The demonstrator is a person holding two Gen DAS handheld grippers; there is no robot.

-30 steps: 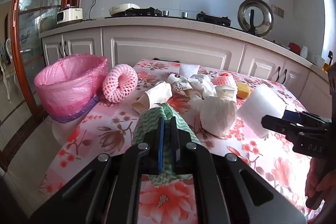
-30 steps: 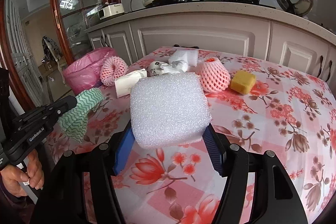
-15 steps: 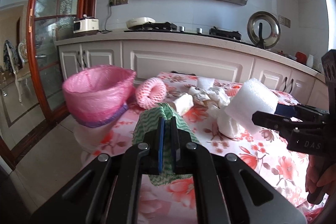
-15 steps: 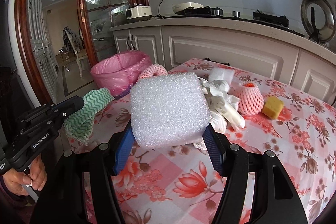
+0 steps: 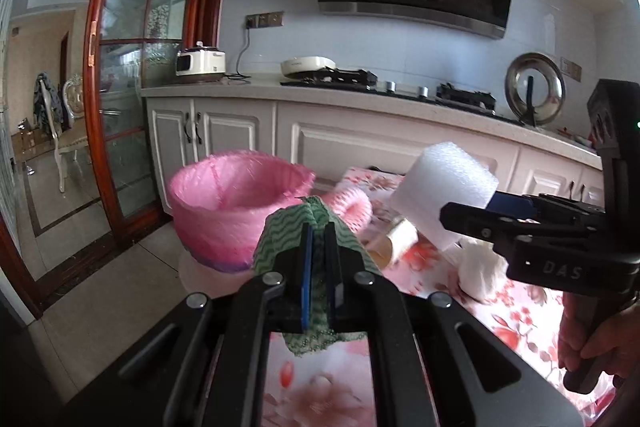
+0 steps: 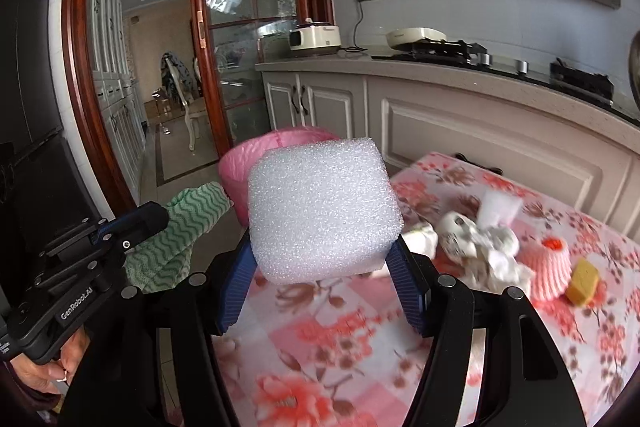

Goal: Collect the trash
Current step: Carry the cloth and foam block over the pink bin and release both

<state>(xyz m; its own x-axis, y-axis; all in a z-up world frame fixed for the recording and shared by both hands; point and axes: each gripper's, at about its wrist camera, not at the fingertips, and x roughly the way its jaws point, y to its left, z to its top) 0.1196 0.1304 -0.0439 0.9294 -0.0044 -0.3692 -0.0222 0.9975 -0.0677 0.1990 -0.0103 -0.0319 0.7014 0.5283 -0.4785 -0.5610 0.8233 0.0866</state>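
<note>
Your left gripper [image 5: 319, 259] pinches the green cloth [image 5: 280, 235] and your right gripper [image 6: 320, 267] clamps the foam block [image 6: 320, 211], both short of the pink-lined bin [image 5: 236, 211]. Carry each over its rim before spreading the fingers.

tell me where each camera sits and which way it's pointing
Left wrist: sits on the left gripper, looking along its fingers, shut on a green cloth, toward the pink-lined bin and kitchen counter; the right gripper and holding hand show at right.
Right wrist: sits on the right gripper, clamped on a white foam block, facing the bin and floral table; the left gripper and hand show at left.
Shared: bin, cloth, foam block, table, counter.
</note>
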